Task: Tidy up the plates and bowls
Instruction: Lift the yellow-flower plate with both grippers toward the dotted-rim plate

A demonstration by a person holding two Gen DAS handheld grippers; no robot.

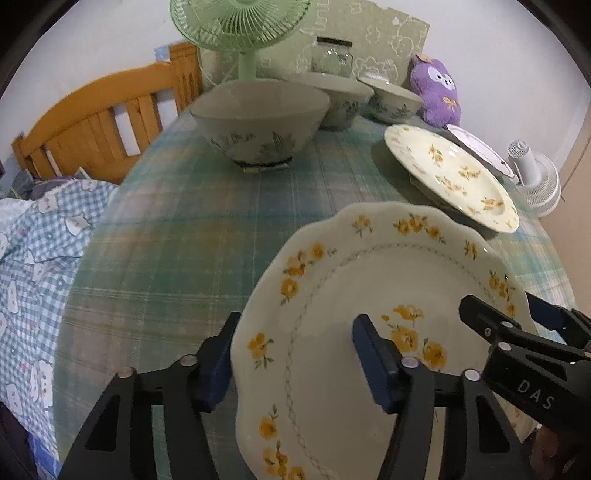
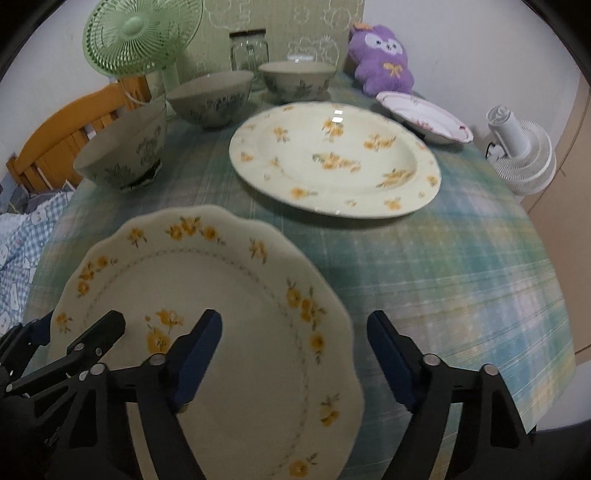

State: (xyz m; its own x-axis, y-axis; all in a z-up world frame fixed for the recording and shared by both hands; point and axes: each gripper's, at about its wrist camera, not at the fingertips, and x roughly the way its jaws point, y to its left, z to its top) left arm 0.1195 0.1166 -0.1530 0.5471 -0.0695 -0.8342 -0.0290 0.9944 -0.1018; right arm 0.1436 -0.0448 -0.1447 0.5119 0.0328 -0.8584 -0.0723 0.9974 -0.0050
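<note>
A scalloped cream plate with yellow flowers [image 1: 351, 295] [image 2: 221, 295] is at the near edge of the table. My left gripper [image 1: 295, 365] is open, its jaws on either side of the plate's left rim. My right gripper [image 2: 291, 362] is open, its jaws astride the plate's right rim; it also shows in the left wrist view [image 1: 524, 332]. A larger round yellow-flowered plate [image 1: 450, 173] [image 2: 336, 158] lies farther back. A small pink-rimmed plate [image 1: 480, 147] [image 2: 424, 114] lies behind it. Three grey-green leaf-patterned bowls [image 1: 258, 118] [image 1: 340, 99] [image 1: 391, 99] stand at the back [image 2: 122, 147] [image 2: 214, 96] [image 2: 295, 79].
The plaid tablecloth [image 1: 177, 251] [image 2: 443, 258] covers the table. A green fan [image 1: 240, 29] [image 2: 144, 40], a glass jar [image 1: 332, 55] and a purple plush toy [image 1: 439, 92] [image 2: 384, 62] stand at the back. A white fan [image 1: 535, 177] [image 2: 521, 155] lies at right. A wooden bedframe [image 1: 96, 129] and bedding are at left.
</note>
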